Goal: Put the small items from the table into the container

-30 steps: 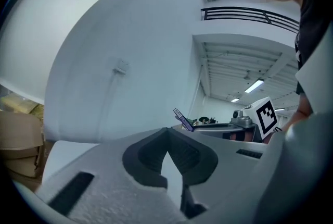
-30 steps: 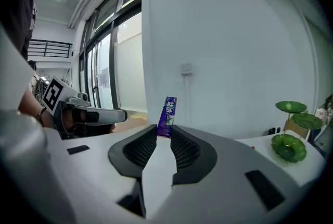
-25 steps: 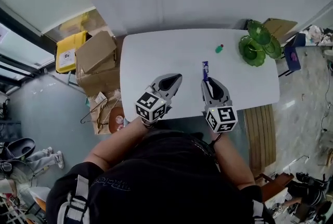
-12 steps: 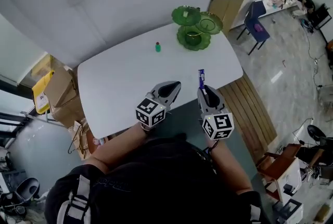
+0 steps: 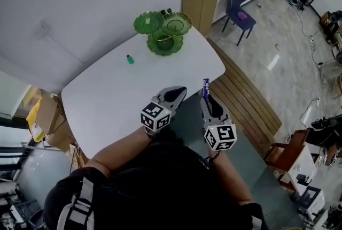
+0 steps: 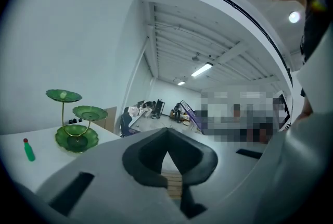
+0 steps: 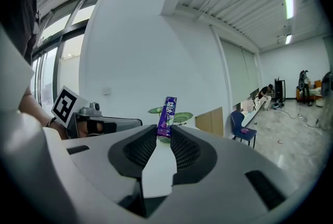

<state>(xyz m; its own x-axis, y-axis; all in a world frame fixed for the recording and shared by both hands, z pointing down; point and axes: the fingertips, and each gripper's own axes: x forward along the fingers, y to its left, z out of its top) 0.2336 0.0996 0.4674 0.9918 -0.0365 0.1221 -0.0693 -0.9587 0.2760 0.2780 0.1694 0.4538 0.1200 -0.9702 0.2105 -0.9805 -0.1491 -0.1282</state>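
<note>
My right gripper [image 5: 207, 96] [image 7: 164, 137] is shut on a purple candy packet [image 5: 206, 86] [image 7: 167, 116], which stands upright between its jaws just off the white table's [image 5: 107, 106] near right edge. My left gripper [image 5: 179, 92] [image 6: 167, 151] hangs beside it over the table's near edge, jaws together with nothing in them. A green three-tier dish stand [image 5: 161, 31] [image 6: 74, 121] stands at the table's far corner. A small green bottle with a red cap [image 5: 129, 59] [image 6: 28, 150] rests on the table to the left of the stand.
Cardboard boxes [image 5: 45, 119] lie on the floor left of the table. A flat cardboard sheet [image 5: 200, 3] leans on the wall behind the stand. A blue chair [image 5: 239, 15] and a wooden slatted floor strip [image 5: 246, 106] are to the right.
The head view has swung, so the table now sits further left and turned. Both grippers keep their places near the table's front edge, the right one still holding the purple packet.
</note>
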